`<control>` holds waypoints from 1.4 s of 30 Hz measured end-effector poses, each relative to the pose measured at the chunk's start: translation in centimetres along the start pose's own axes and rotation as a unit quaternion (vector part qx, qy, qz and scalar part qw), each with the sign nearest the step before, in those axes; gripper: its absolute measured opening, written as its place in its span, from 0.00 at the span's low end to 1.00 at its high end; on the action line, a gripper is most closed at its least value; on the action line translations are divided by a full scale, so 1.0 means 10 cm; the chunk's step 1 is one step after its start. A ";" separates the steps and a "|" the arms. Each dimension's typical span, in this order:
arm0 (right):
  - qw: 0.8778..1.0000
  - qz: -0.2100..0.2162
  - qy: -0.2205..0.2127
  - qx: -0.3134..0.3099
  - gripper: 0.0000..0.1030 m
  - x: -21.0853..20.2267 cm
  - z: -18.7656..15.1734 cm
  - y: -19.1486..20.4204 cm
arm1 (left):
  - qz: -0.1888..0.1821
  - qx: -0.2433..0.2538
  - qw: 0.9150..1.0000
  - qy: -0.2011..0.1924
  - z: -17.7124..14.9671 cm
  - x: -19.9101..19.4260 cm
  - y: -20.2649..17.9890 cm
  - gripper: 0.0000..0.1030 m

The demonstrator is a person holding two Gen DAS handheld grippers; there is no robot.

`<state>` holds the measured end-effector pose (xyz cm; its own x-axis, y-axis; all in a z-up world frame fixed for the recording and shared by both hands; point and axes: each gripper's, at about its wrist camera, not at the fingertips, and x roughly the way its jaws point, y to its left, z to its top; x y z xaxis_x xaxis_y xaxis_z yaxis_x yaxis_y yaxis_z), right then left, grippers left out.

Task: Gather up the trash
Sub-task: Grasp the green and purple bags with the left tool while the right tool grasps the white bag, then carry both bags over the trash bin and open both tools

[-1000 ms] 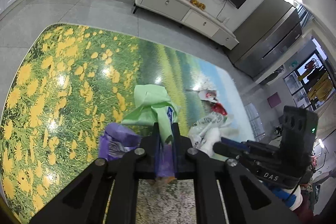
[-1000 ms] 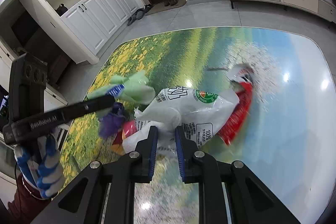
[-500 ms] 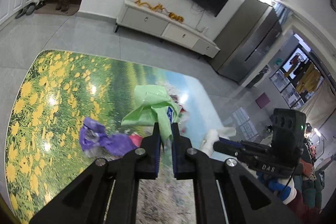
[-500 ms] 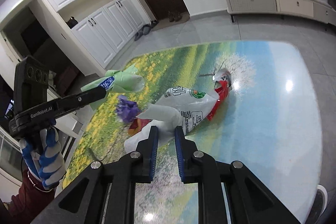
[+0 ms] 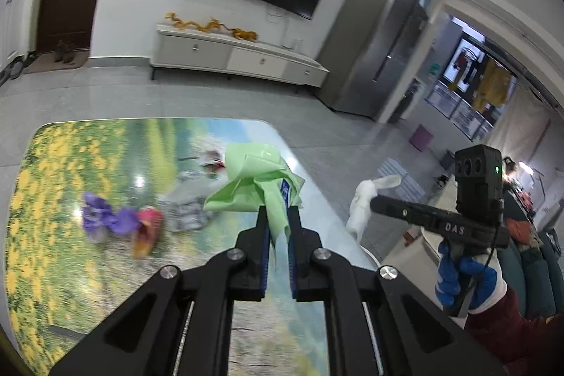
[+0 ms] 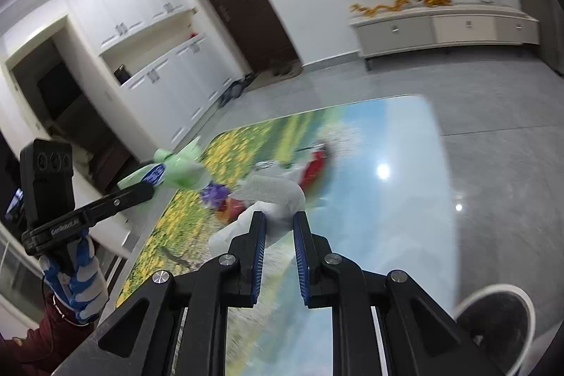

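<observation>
My left gripper point(image 5: 278, 217) is shut on a crumpled light green wrapper point(image 5: 253, 178) and holds it above the flower-print table point(image 5: 53, 164). It also shows at the left of the right wrist view point(image 6: 176, 168). My right gripper point(image 6: 278, 224) is shut on a crumpled white paper tissue point(image 6: 271, 203), lifted off the table; the tissue also shows in the left wrist view point(image 5: 366, 199). On the table lie a purple wrapper point(image 5: 105, 217), a red and orange wrapper point(image 5: 146, 231), a white plastic bag point(image 5: 190, 199) and a red and white packet point(image 5: 213, 162).
A white-rimmed bin point(image 6: 493, 316) stands on the floor below the table's near right edge in the right wrist view. A low white TV cabinet point(image 5: 239, 57) stands against the far wall. Grey tiled floor surrounds the table.
Both grippers have risen and pulled back from the table with their items. The purple wrapper, held with the green one a second ago, now lies on the table.
</observation>
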<state>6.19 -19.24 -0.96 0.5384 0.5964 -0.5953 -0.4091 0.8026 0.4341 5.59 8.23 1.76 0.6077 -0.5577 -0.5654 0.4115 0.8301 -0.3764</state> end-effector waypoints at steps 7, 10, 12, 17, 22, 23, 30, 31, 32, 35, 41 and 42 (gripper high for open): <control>0.995 -0.071 -0.029 0.060 0.15 -0.60 -0.28 -0.59 | -0.042 0.045 0.997 0.052 -0.15 0.47 -0.58 0.08; 0.990 -0.107 -0.033 0.085 0.15 -0.80 -0.42 -0.84 | -0.060 0.064 0.993 0.079 -0.22 0.75 -0.82 0.08; 0.986 -0.125 -0.034 0.101 0.15 -0.91 -0.52 -1.00 | -0.070 0.075 0.990 0.096 -0.28 0.92 -0.98 0.08; 0.975 -0.182 -0.014 0.125 0.15 -1.08 -0.77 -1.36 | -0.090 0.118 0.978 0.148 -0.41 1.40 -1.49 0.08; 0.966 -0.211 0.012 0.148 0.15 -1.09 -0.98 -1.69 | -0.097 0.148 0.965 0.195 -0.58 1.86 -1.91 0.08; 0.964 -0.218 0.018 0.151 0.15 -1.08 -1.02 -1.74 | -0.098 0.152 0.962 0.203 -0.61 1.94 -1.99 0.08; 0.954 -0.243 0.051 0.168 0.15 -1.03 -1.30 -2.11 | -0.089 0.161 0.950 0.251 -0.75 2.48 -2.28 0.09; 0.953 -0.245 0.054 0.173 0.15 -1.03 -1.33 -2.17 | -0.085 0.161 0.949 0.256 -0.78 2.57 -2.31 0.11; 0.952 -0.245 0.055 0.178 0.15 -1.02 -1.35 -2.22 | -0.083 0.160 0.949 0.258 -0.77 2.62 -2.33 0.11; 0.948 -0.245 0.060 0.193 0.17 -1.00 -1.41 -2.34 | -0.086 0.141 0.947 0.276 -0.80 2.81 -2.33 0.14; 0.943 -0.245 0.069 0.215 0.18 -0.98 -1.52 -2.54 | -0.101 0.101 0.948 0.284 -0.81 2.94 -2.32 0.39; 0.942 -0.245 0.071 0.219 0.18 -0.98 -1.55 -2.55 | -0.100 0.100 0.948 0.284 -0.82 2.94 -2.32 0.39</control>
<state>-0.01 -45.73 -16.67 0.4676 0.1710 -0.8672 0.2220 0.9269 0.3025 8.39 -27.40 -12.17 0.0627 -0.5652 -0.8226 0.6352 0.6583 -0.4039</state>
